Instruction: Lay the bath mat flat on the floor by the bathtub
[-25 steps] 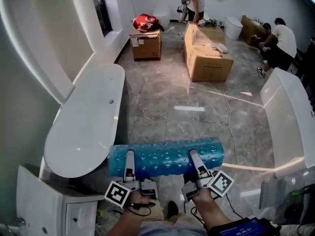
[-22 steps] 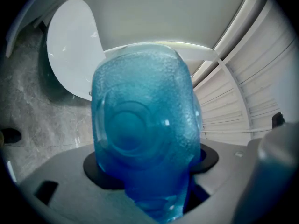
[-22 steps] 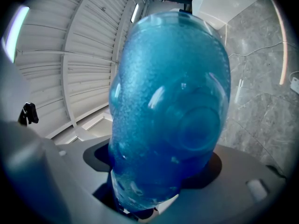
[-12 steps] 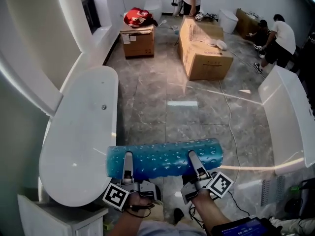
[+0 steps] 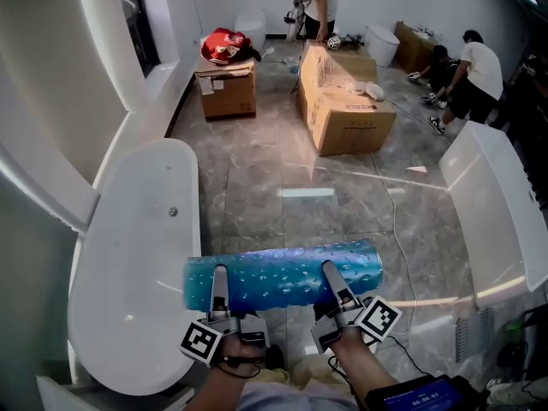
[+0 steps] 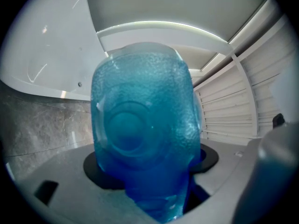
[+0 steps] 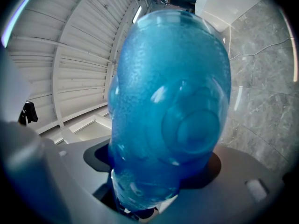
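**Rolled mat carried beside the tub, not yet set down**

The bath mat (image 5: 282, 272) is a blue, knobbly roll, held level in the air across the person's front. Its left end sits just over the rim of the white bathtub (image 5: 137, 255), and the rest hangs above the grey tiled floor (image 5: 282, 169).

The left gripper (image 5: 220, 282) clamps the roll near its left end and the right gripper (image 5: 334, 282) near its right end. Each has its jaws spread fairly wide around the roll's thickness. In both gripper views the blue mat fills the space between the jaws. The under jaws are hidden in the head view, so they probably hold the whole roll, not a single layer.

The step in hand looks like carrying the mat into place. Next, the roll needs lowering to the bare floor alongside the tub. One edge must then be freed so that it can unroll flat, parallel to the tub's side.
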Motion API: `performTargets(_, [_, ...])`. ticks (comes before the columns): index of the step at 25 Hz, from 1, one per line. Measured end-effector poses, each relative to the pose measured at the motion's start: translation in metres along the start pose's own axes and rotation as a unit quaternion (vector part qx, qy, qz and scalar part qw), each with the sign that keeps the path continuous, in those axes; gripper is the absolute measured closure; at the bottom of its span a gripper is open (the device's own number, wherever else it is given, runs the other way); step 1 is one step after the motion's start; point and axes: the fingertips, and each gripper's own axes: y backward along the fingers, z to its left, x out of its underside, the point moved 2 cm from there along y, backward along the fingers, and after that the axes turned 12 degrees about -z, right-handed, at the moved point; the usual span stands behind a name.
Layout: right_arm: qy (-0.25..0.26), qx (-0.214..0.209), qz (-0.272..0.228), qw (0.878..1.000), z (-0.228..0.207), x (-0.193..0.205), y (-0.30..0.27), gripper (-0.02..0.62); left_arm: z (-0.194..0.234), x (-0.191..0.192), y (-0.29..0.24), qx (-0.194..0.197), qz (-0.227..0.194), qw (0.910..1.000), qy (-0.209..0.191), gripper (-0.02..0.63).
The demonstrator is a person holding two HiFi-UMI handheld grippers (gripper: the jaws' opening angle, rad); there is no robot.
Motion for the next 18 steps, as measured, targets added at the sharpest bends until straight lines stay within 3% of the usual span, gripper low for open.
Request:
performTargets(9, [-0.005,-0.001,-0.008,1.000,-0.012,-0.012,-0.076,0.206,0.007,0.004,-0.081,0.005,0.008,0.9999,-0.008,0.245])
performTargets(18, [-0.022,0.014,0.023,0.999,-0.056,-0.067,-0.198,0.212,0.035,0.051,-0.199,-0.020,-0.016,0.9995,-0.018,0.245])
